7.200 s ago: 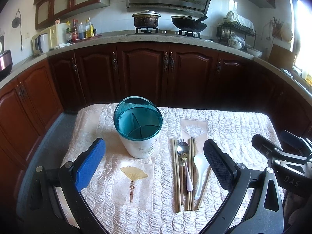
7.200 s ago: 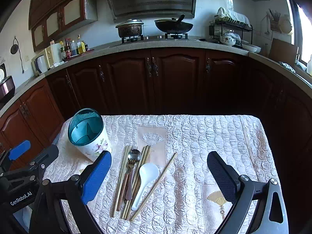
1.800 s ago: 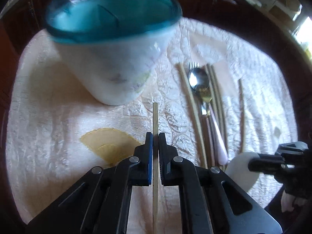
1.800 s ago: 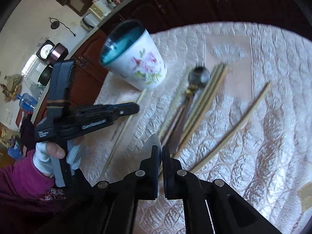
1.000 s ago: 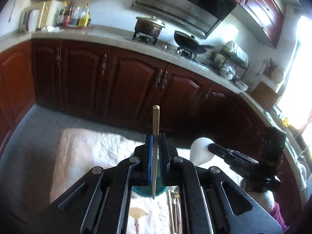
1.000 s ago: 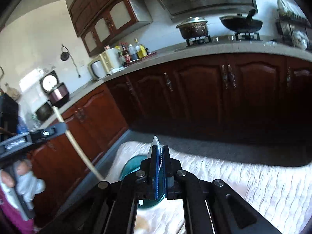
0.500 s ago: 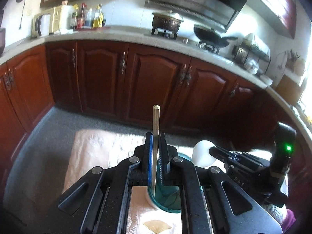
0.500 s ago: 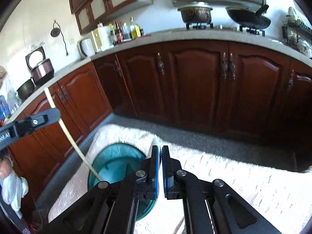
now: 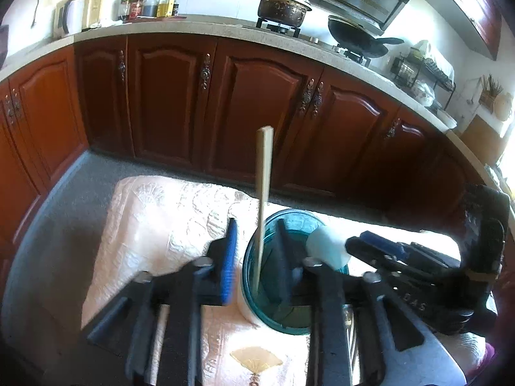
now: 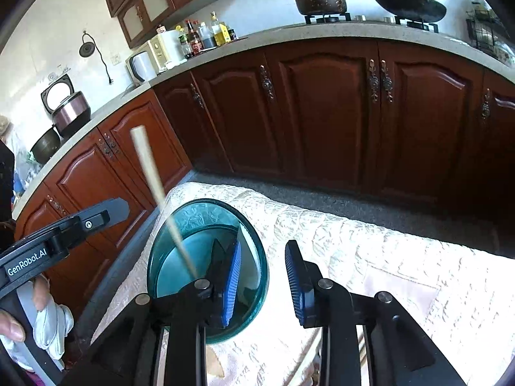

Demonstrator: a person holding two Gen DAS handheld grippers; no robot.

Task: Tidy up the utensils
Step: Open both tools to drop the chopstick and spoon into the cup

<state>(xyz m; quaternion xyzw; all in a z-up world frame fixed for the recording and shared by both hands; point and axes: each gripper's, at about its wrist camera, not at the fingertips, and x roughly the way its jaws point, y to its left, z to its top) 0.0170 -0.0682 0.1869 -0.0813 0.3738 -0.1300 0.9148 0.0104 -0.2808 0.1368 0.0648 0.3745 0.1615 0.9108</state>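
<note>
Since half a second ago both sets of jaws, then clamped shut, are seen parted and opening, and both grippers have been lowered toward the holder.

Chopstick point(image 9: 263, 199): released, no pad touching it. Long axis near upright, lower end down inside the teal-rimmed utensil holder point(image 9: 254, 302), blunt upper end pointing up and tipped slightly away toward the cabinets. In the right wrist view the same stick is seen leaning up and to the left out of the holder point(image 10: 206, 331).

White spoon point(image 9: 326, 247): bowl is seen over the holder's right rim, in front of the right gripper's fingers in the left wrist view. Handle hidden; whether it is yet resting in the holder cannot be told. In the right wrist view a pale slanted edge is seen just left of the blue pad inside the holder; nothing lies in the gap between the pads.

Left gripper point(image 9: 256, 263): aimed downward, straddling the holder's mouth, chopstick standing free in the gap between the pads.

Right gripper point(image 10: 262, 276): aimed downward at the holder's right rim, left pad point(image 10: 232, 284) over the opening, right pad over the quilted tablecloth point(image 10: 386, 257).

Holder stands upright on the cloth, inner dividers visible. A person's hand point(image 10: 13, 321) is seen on the left gripper's grip.
</note>
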